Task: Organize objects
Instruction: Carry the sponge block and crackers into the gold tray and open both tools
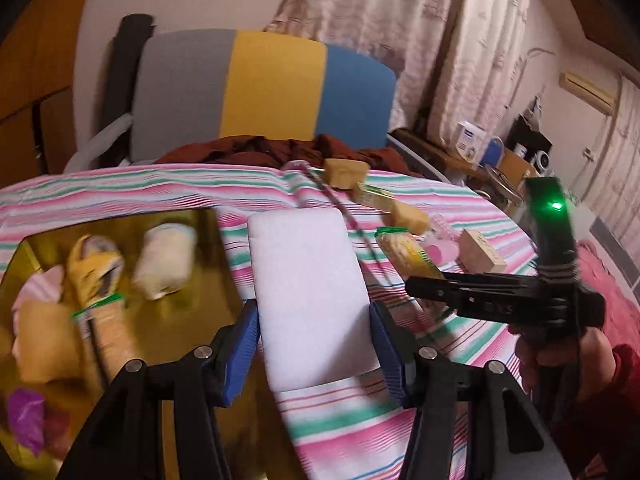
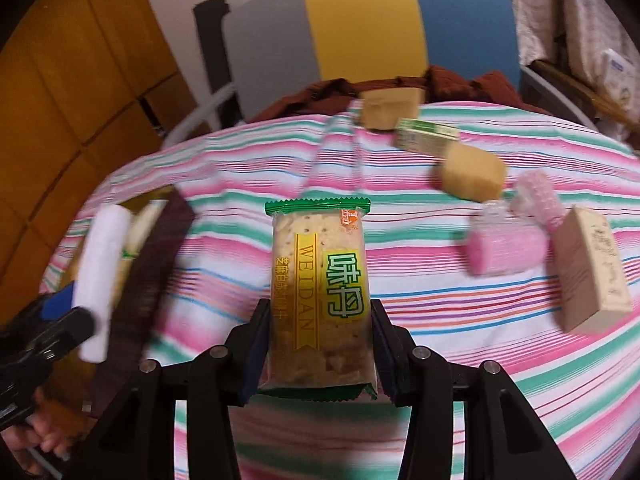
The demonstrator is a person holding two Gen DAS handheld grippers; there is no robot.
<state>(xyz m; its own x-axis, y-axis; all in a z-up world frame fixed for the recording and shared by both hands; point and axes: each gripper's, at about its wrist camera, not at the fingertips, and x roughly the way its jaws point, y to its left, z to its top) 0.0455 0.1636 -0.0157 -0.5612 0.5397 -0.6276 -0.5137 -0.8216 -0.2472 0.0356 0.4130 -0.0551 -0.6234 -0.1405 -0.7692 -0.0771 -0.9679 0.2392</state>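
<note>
Striped worktop (image 1: 120, 192) below — your left gripper (image 1: 314, 344) clamps the white block (image 1: 308, 296), right gripper (image 2: 320, 344) pinches the cracker pack (image 2: 320, 292); tray (image 1: 188, 320) sits left — its rim could snag either.

Between the ribbed blue pads of the left gripper (image 1: 314, 344) is sitting a matt, foam-like white block (image 1: 308, 292). The right gripper (image 2: 320, 354) is clamping a glossy plastic cracker packet (image 2: 320, 300). Beneath both is lying a striped woven tablecloth (image 2: 420, 320), and left of the left claw is shining a glossy golden tray (image 1: 188, 320).

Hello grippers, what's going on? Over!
Left gripper holding white block. Right gripper holding cracker packet. Gold tray just left. Nothing blocking.
</note>
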